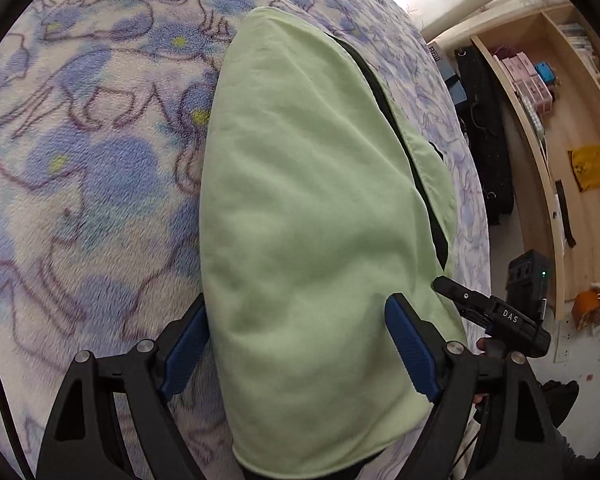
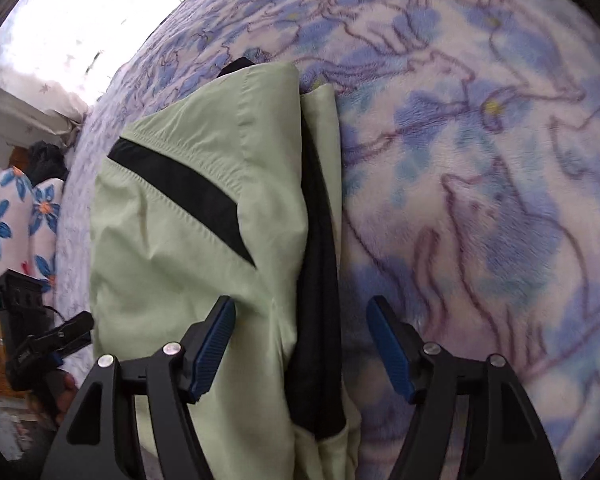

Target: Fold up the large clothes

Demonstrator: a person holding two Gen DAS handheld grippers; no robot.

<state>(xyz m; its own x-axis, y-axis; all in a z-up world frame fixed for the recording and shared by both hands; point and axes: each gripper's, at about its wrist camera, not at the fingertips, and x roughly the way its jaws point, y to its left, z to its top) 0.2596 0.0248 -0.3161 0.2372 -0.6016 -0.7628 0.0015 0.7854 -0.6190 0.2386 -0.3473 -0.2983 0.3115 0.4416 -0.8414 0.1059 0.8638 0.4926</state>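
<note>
A pale green jacket (image 1: 300, 160) with black trim lies folded into a long narrow shape on a blue-and-white floral fleece blanket (image 1: 80, 160). My left gripper (image 1: 302, 320) hovers over its near end, jaws wide apart, with green cloth between the blue pads (image 1: 410, 344) but not pinched. In the right wrist view the jacket (image 2: 180, 240) shows a black diagonal stripe and a dark lining along its right edge. My right gripper (image 2: 300, 312) stands open over that lining edge, pressing on nothing. Each gripper appears at the edge of the other's view.
The blanket (image 2: 480, 160) covers a bed. Beyond the bed's edge are a wooden shelf unit (image 1: 560, 140) with boxes, a black bag (image 1: 480, 132) and a small black device (image 1: 528, 276) on the floor. Flowered pillows (image 2: 20, 216) lie at the left.
</note>
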